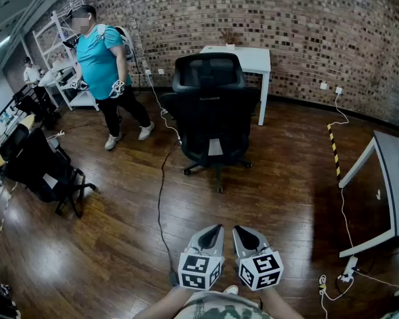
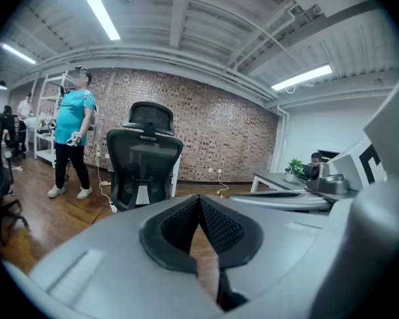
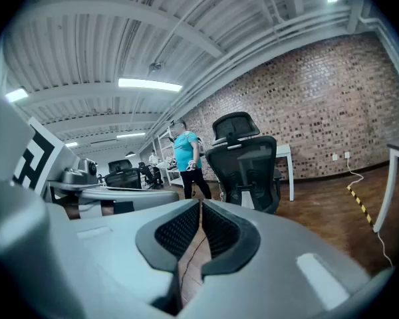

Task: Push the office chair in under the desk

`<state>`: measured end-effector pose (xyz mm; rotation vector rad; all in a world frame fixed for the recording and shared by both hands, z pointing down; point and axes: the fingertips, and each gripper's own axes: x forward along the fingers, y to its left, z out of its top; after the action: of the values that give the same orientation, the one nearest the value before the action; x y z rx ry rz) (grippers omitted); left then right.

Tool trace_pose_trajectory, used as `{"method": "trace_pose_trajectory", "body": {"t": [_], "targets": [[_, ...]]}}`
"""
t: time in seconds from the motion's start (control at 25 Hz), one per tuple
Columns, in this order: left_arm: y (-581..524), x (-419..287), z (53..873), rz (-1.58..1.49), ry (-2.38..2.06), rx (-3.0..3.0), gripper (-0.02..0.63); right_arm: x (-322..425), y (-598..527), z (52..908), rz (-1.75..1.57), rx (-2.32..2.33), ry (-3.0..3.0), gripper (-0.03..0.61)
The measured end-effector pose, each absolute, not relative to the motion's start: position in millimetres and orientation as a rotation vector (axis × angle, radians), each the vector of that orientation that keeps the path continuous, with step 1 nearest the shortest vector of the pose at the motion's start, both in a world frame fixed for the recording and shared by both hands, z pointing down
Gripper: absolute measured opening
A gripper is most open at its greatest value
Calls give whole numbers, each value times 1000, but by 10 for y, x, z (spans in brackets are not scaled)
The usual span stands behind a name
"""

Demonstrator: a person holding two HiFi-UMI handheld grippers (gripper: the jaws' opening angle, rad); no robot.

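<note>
A black office chair [image 1: 211,111] stands on the wooden floor with its back toward me, in front of a white desk [image 1: 247,60] by the brick wall. The chair [image 2: 143,161] also shows in the left gripper view and the chair [image 3: 246,168] in the right gripper view, well ahead of both grippers. My left gripper [image 1: 216,228] and right gripper [image 1: 241,230] are held side by side low in the head view, both shut with nothing between the jaws. They are far short of the chair.
A person in a teal shirt [image 1: 105,68] stands left of the chair. A black cable [image 1: 161,198] runs along the floor toward me. Another dark chair [image 1: 43,171] stands at the left. A grey desk [image 1: 392,185] is at the right, with yellow-black tape [image 1: 333,150] on the floor.
</note>
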<state>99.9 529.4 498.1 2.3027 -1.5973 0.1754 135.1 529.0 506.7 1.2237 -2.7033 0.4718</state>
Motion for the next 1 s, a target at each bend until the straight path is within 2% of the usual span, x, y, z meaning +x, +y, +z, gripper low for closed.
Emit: {"method": "trace_pose_trajectory", "body": {"t": [0.52,1.0], "targets": [[4874,1014,4988,156,-1616,2306,11,1400,4843,5066,438,1203,-2735,3],[3843,515,4974,96,-1561,2315,11,880,3852,5049,403,1238,-2699,20]]}}
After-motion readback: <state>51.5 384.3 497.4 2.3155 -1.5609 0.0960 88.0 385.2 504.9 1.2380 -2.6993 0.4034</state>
